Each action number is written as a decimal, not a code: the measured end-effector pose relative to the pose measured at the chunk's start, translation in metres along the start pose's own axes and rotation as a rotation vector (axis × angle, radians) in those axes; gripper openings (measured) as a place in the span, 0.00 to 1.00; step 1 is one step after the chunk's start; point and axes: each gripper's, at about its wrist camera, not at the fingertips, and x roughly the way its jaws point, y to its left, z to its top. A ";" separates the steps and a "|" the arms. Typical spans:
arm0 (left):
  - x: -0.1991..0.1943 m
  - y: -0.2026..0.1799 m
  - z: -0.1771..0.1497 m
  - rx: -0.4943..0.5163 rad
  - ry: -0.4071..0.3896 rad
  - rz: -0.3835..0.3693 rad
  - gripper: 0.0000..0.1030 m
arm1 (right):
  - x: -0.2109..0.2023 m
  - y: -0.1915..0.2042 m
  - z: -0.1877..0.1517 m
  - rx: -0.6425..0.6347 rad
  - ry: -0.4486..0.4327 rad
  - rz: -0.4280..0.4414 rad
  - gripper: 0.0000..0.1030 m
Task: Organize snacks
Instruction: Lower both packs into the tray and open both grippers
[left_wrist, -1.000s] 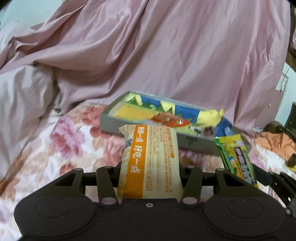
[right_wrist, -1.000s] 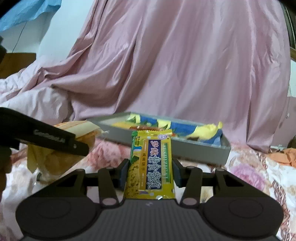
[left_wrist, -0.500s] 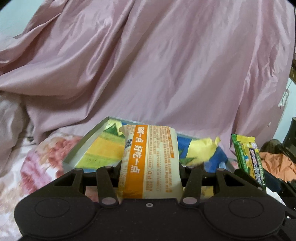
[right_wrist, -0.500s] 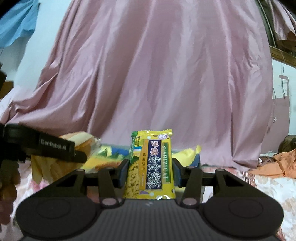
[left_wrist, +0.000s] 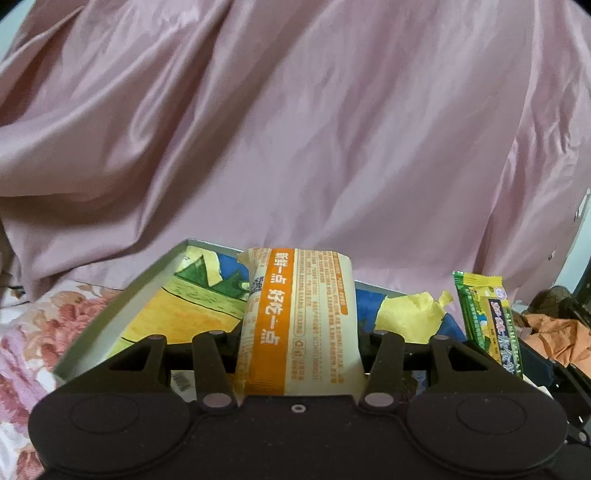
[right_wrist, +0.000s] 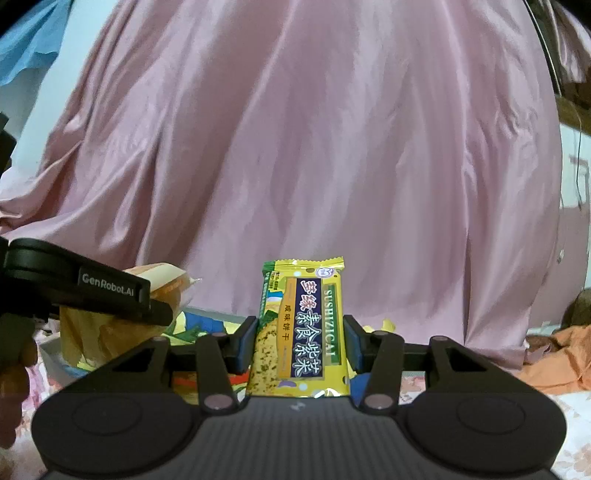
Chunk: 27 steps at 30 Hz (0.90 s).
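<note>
Both grippers have moved in over the tray (left_wrist: 122, 310) during the last second. A second ago it lay well ahead on the flowered bed (left_wrist: 33, 332); now its near rim sits just in front of the left gripper (left_wrist: 299, 354), and its yellow, green and blue printed floor fills the view behind the fingers.

The left gripper's fingers are closed on the orange-and-cream snack pack (left_wrist: 299, 325), which stands upright between them, above the tray's near half. The right gripper (right_wrist: 300, 350) pinches the yellow-green seaweed cracker packet (right_wrist: 301, 328), also upright; from the left wrist camera it hangs just to the right, over the tray's right end beside a crumpled yellow wrapper (left_wrist: 410, 321) already lying inside. A pink satin sheet (right_wrist: 295, 147) hangs behind everything.

The carry looks nearly done: both snacks appear to be over the tray, so the likely remaining steps are lowering and letting go. How high the packs hang above the tray floor cannot be told from these views.
</note>
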 end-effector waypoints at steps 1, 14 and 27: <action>0.003 -0.001 -0.001 0.005 0.004 0.000 0.49 | 0.005 -0.002 -0.001 0.005 0.009 -0.001 0.51; 0.034 -0.004 -0.020 0.024 0.094 0.008 0.50 | 0.042 -0.011 -0.021 0.050 0.164 0.022 0.51; 0.014 -0.009 -0.018 0.024 0.044 0.010 0.87 | 0.038 -0.015 -0.026 0.080 0.196 0.021 0.74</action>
